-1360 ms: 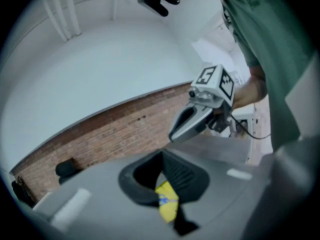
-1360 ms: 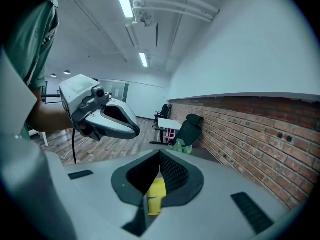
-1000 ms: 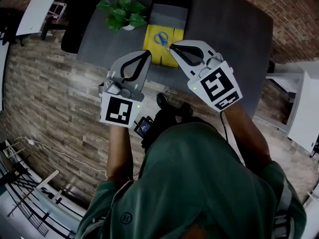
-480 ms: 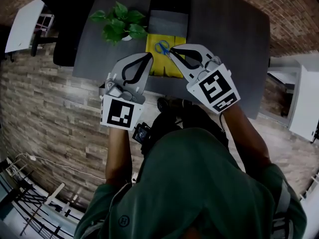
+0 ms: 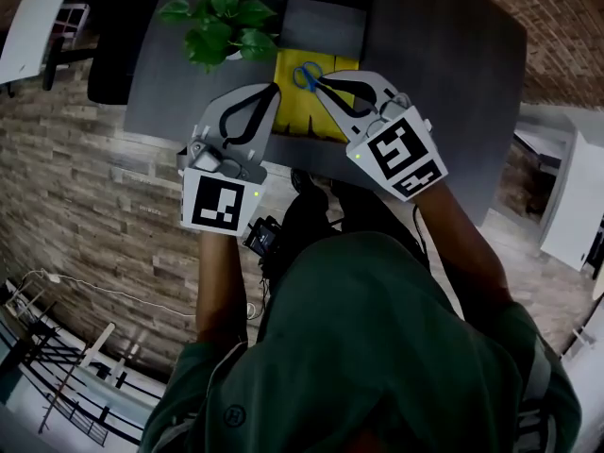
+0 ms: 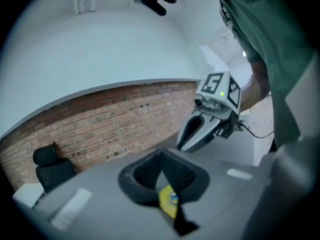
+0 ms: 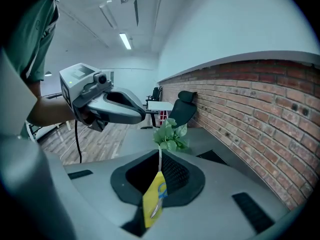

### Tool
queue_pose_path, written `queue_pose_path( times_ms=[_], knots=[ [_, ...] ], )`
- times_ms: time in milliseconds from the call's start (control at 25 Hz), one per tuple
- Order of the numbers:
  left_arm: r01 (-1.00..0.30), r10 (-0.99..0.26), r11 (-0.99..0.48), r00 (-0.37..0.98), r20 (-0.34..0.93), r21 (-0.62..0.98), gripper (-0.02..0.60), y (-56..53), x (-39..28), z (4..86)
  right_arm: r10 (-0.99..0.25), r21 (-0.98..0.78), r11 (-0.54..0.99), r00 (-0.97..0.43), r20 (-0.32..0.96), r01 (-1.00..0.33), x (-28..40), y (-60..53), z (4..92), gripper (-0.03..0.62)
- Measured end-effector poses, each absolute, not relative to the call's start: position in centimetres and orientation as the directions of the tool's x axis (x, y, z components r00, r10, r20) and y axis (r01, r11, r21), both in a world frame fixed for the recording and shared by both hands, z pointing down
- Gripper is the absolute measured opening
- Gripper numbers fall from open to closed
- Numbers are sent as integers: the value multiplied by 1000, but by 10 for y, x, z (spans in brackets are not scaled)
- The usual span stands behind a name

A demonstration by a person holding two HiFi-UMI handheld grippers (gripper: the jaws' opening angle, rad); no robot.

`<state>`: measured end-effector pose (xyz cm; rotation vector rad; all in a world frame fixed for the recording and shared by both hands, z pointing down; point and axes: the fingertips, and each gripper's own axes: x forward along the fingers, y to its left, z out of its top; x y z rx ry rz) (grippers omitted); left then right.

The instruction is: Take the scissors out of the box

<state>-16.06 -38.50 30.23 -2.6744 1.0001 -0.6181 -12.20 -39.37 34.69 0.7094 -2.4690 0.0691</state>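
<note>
Both claws hang over the near edge of the dark grey bench (image 5: 453, 55), seen from the head camera as I run the rig. The left claw (image 5: 275, 87) has its jaws closed together on nothing, its tips over the left rim of the open yellow box (image 5: 297, 116). The right claw (image 5: 318, 76) is likewise pressed shut and empty, its tips just beside the blue handles of the scissors (image 5: 302, 74), and I cannot tell whether they touch. The scissors lie inside the box, on its yellow lining, at the end away from me. A black and grey section of the box continues beyond them. A small leafy plant (image 5: 219, 22) in a white pot stands on the bench to the left of the box, near it but apart. Each gripper view looks past its own closed tips at the yellow box and the scissors below.
</note>
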Motion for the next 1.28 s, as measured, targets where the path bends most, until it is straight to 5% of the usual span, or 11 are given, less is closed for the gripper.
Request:
queue_pose_path(
  times_ms=[800, 920, 1280],
  knots=[
    [-597, -643, -764, 672, 368, -244, 0, -416, -172, 370, -359, -9, 859, -615, 702, -511, -141, -433, 460, 12],
    [-609, -647, -759, 668, 366, -230, 0, -421, -177, 378, -345, -18, 855, -595, 726, -518, -143, -439, 476, 67],
    [-625, -646, -757, 670, 367, -191, 0, -428, -183, 401, -303, -23, 852, -527, 794, -523, -145, -448, 516, 93]
  ],
)
